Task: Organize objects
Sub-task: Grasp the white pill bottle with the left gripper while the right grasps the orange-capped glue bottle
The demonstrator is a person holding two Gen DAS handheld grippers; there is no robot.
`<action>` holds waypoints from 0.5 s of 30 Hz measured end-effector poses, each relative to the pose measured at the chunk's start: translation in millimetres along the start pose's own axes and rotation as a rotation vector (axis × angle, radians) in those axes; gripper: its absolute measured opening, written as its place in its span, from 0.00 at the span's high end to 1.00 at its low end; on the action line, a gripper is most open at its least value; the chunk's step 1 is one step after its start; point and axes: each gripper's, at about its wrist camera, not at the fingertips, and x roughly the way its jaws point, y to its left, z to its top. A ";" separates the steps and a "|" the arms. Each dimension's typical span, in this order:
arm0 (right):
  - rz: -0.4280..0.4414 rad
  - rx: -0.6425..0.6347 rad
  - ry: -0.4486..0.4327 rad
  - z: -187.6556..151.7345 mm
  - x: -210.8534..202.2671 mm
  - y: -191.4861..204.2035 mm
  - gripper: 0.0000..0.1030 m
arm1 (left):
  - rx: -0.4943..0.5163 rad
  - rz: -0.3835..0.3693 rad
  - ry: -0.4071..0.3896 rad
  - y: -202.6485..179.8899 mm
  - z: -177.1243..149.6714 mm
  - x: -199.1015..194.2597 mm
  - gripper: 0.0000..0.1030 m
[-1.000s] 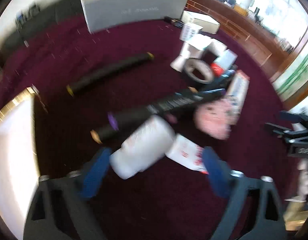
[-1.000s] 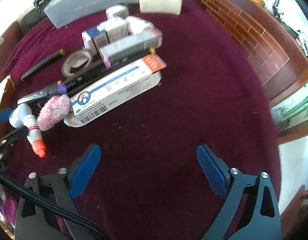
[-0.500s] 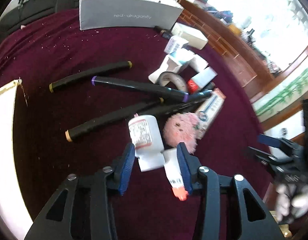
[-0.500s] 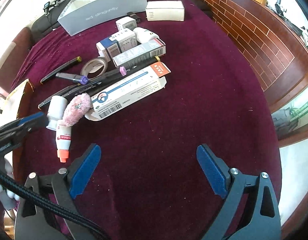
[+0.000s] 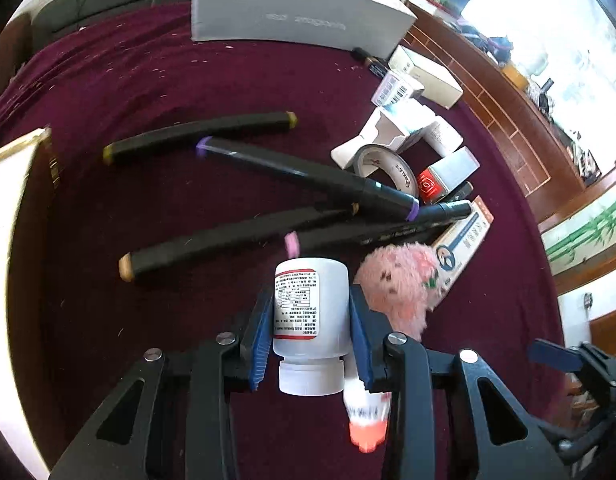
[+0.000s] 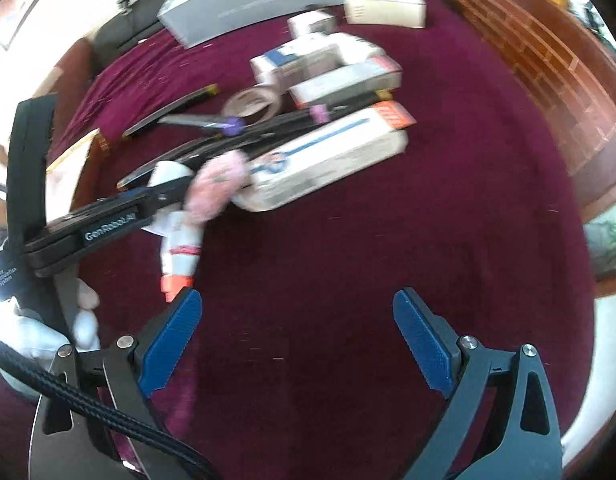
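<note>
My left gripper is shut on a white pill bottle with a red-edged label; the blue pads press both its sides. A white tube with an orange cap lies just right of it, beside a pink fluffy ball. Several black markers lie fanned beyond. In the right wrist view the left gripper reaches in from the left at the bottle. My right gripper is open and empty over bare cloth.
A long white medicine box, a tape roll and small cartons crowd the middle of the maroon cloth. A large grey box stands at the back. A gold-edged tray lies left.
My left gripper has moved in and closed on the white pill bottle. The right gripper has moved closer to the objects, still open.
</note>
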 end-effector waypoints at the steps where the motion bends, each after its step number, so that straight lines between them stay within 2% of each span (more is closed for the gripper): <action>1: 0.019 -0.006 0.006 0.9 2.4 3.6 0.05 | -0.014 -0.004 -0.002 3.8 -4.1 -5.9 0.71; 5: 0.126 -0.014 0.044 6.7 18.6 25.2 0.05 | -0.100 -0.025 -0.020 23.0 -24.5 -39.4 0.71; 8: 0.136 -0.026 0.062 11.5 33.0 43.2 0.10 | -0.111 -0.003 -0.044 32.4 -43.8 -70.3 0.71; 12: 0.133 -0.035 0.085 22.0 54.2 63.3 0.29 | -0.139 0.021 -0.070 46.2 -63.0 -100.8 0.71; 13: 0.110 -0.047 0.087 24.1 59.8 69.3 0.36 | -0.143 0.034 -0.074 48.8 -66.6 -106.3 0.71; 14: 0.069 -0.067 0.086 25.1 65.1 76.4 0.36 | -0.145 0.047 -0.078 50.9 -70.5 -111.6 0.71; 15: 0.040 -0.094 0.061 25.5 64.5 83.3 0.42 | -0.152 0.055 -0.083 52.2 -74.1 -116.3 0.71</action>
